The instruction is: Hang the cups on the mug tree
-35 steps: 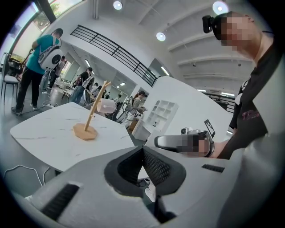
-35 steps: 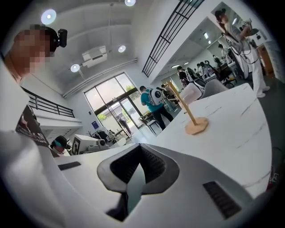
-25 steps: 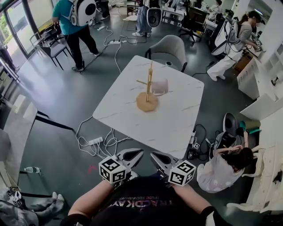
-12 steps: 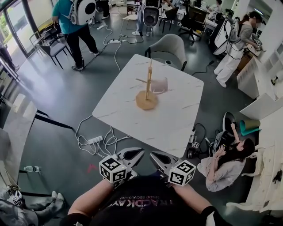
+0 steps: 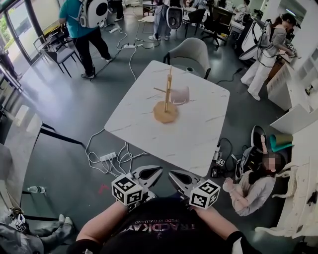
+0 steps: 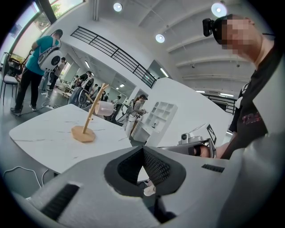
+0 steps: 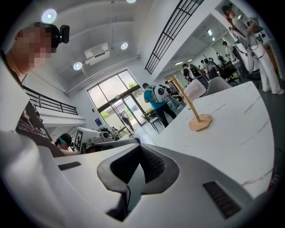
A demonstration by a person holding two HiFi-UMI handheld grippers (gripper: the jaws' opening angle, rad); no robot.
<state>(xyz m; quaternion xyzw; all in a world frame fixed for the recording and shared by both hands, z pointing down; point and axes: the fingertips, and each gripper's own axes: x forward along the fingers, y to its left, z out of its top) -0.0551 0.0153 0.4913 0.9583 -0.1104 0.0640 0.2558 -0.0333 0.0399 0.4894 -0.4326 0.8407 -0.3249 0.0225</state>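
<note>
Mug tree (image 5: pixel 166 99) on tabletop (image 5: pixel 198 136): one pale cup (image 5: pixel 180 95) hung, no others visible; left hand-held gripper (image 5: pixel 157 171) and right hand-held gripper (image 5: pixel 173 174) pressed together, empty, well apart from it.

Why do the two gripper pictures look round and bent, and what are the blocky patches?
Left gripper view and right gripper view: wide-angle lenses bow straight lines and darken corners; ceiling lamps flare white; mosaic patches hide faces. Head view: even light, mug tree sharp.
</note>
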